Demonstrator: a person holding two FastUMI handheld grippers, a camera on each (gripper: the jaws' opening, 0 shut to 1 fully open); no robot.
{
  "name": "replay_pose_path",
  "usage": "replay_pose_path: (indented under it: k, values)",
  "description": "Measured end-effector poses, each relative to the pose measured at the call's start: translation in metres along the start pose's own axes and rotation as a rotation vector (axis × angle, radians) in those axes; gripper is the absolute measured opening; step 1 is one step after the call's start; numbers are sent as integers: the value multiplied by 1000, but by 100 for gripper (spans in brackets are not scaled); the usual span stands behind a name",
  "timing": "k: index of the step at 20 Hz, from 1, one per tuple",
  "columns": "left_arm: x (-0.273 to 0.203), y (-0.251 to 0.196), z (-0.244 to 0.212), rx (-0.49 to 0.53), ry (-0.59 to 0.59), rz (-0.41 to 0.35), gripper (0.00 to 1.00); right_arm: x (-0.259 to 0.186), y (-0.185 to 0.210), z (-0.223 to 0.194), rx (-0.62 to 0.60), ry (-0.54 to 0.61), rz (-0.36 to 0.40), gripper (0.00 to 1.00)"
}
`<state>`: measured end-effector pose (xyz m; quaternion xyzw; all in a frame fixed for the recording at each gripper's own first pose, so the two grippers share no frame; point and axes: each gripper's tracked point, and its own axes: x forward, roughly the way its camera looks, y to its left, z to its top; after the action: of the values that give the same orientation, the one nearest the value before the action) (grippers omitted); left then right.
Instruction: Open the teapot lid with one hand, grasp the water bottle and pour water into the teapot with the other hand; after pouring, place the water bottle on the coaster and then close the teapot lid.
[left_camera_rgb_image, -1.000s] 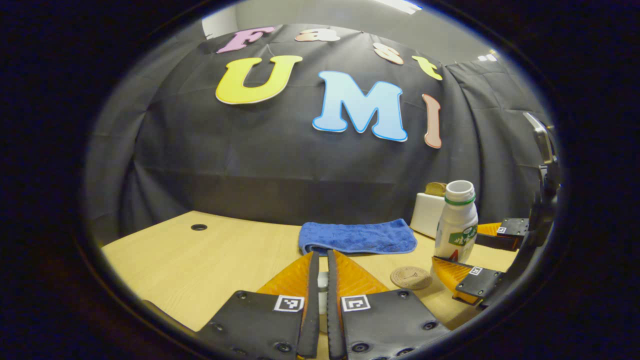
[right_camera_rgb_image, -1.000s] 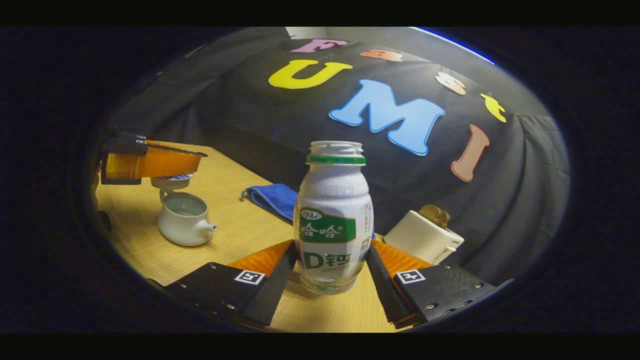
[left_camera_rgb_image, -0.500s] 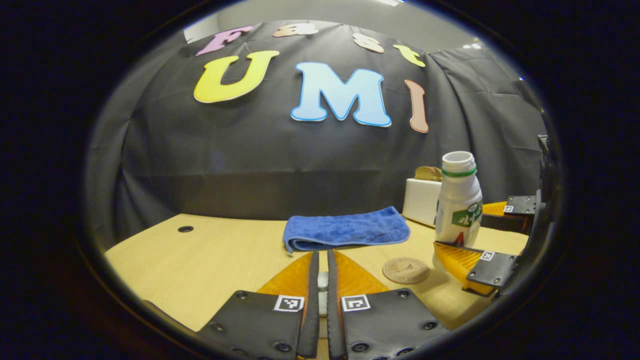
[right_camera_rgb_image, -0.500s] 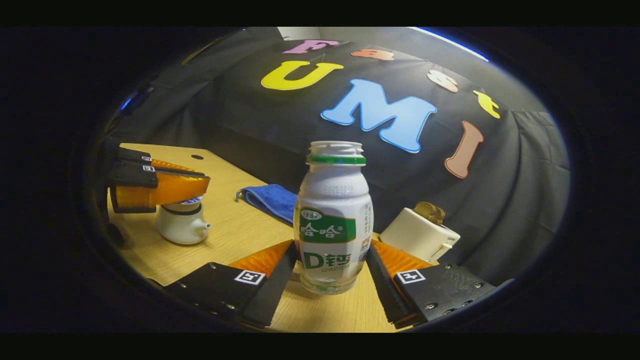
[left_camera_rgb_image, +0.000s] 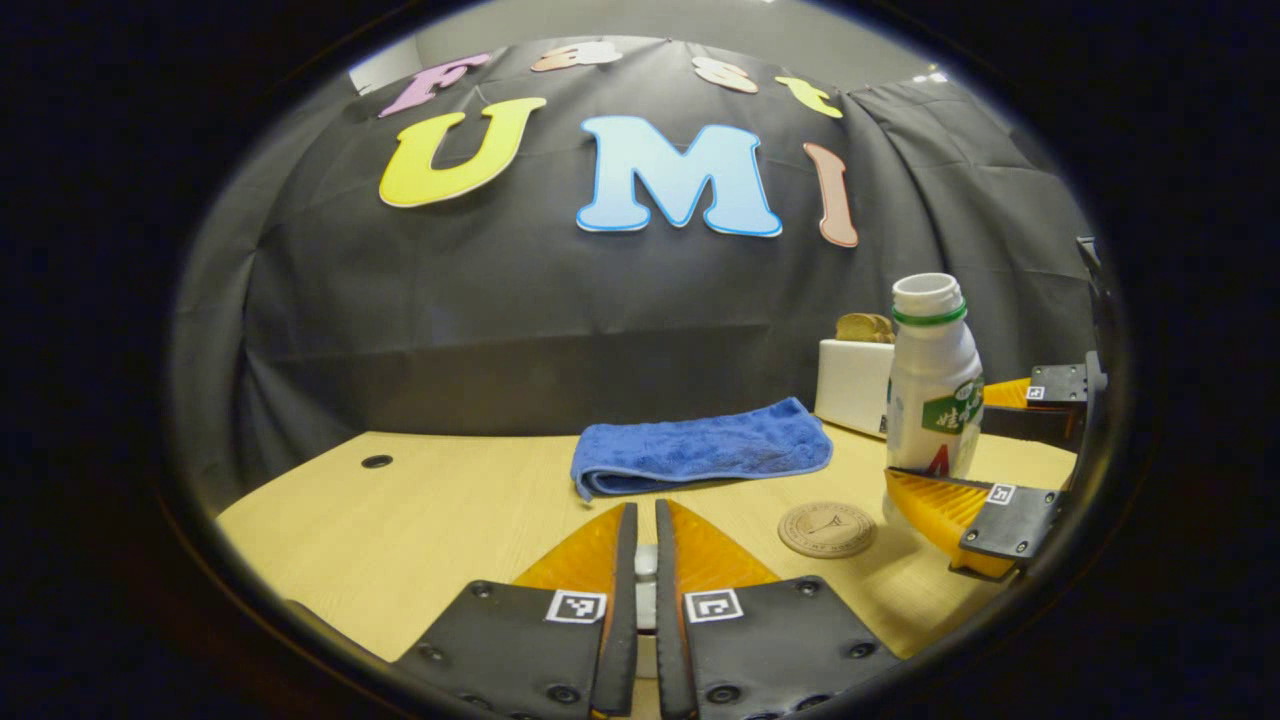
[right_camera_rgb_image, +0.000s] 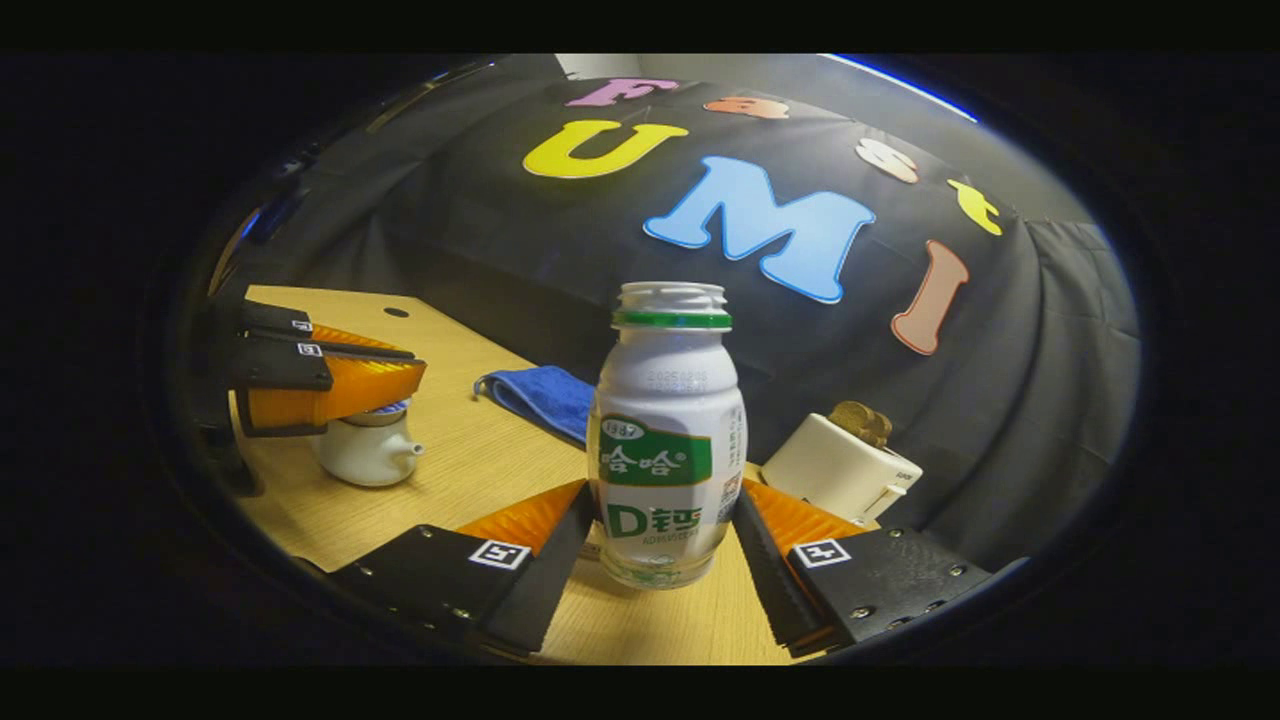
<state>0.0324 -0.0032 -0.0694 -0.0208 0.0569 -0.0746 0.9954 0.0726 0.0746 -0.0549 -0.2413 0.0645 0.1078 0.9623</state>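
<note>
Your right tongs (right_camera_rgb_image: 660, 530) have both fingers pressed against the lower sides of the water bottle (right_camera_rgb_image: 667, 440), which stands upright and uncapped in the right gripper view. From the left gripper view the same bottle (left_camera_rgb_image: 934, 385) sits between those fingers at the right, and its base looks close to the worktop (left_camera_rgb_image: 420, 520), though you cannot tell whether it touches. The round wooden coaster (left_camera_rgb_image: 827, 529) lies flat on the worktop just beside the bottle, on its left in that view, and the bottle is not on it.

Your left tongs (left_camera_rgb_image: 645, 560) are nearly closed, with a small pale piece pinched in the narrow gap between the fingers; that piece is too hidden to name from there. In the right gripper view those left tongs (right_camera_rgb_image: 400, 385) hang directly over the white teapot (right_camera_rgb_image: 368, 452), and the lid (right_camera_rgb_image: 385, 412) sits right at the pot's mouth under the fingertips. Whether the lid is fully seated you cannot tell, as the fingers cover it.

A folded blue towel (left_camera_rgb_image: 700, 450) lies toward the back of the worktop, and a white toaster (right_camera_rgb_image: 838, 468) with bread in its slot stands behind the bottle
</note>
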Motion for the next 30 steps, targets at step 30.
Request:
replay_pose_path:
  k: [30]
  values:
    - [-25,53,12,-52,-47,140,28,32,0,6,365,-50,64,80]
